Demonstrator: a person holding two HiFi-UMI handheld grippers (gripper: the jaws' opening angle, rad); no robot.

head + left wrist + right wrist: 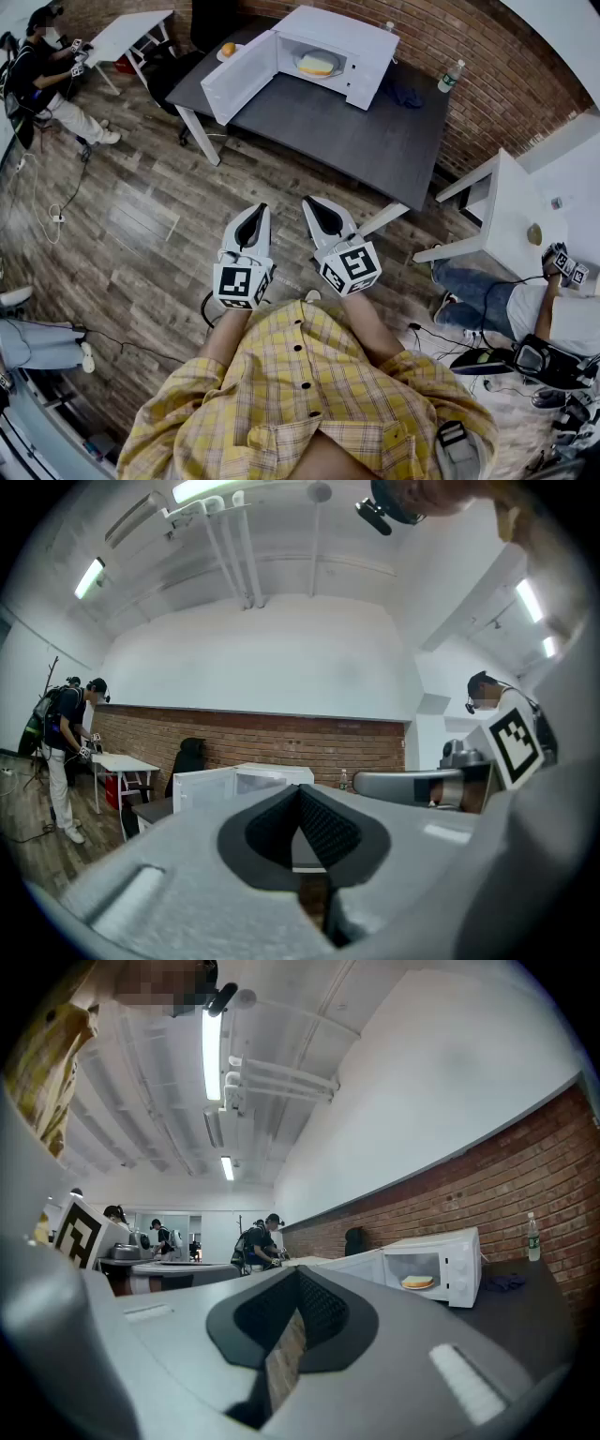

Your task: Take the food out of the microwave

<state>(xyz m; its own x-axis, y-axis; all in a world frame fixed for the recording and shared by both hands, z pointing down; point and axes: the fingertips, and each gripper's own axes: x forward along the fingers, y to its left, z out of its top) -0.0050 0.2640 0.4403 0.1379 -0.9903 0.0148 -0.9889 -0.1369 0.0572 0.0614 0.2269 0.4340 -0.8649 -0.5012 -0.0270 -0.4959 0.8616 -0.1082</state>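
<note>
Inside the white microwave (349,39) on the dark counter (375,141), the food (317,64) sits on a plate, with the door (239,80) swung wide open. Well apart from the counter, over the wooden floor (141,225), the left gripper (260,209) and right gripper (308,201) point level, side by side, each with its jaws pressed together on nothing.

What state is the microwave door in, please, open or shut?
Open: the microwave door stands swung out to the left, and the food shows inside the microwave.
</note>
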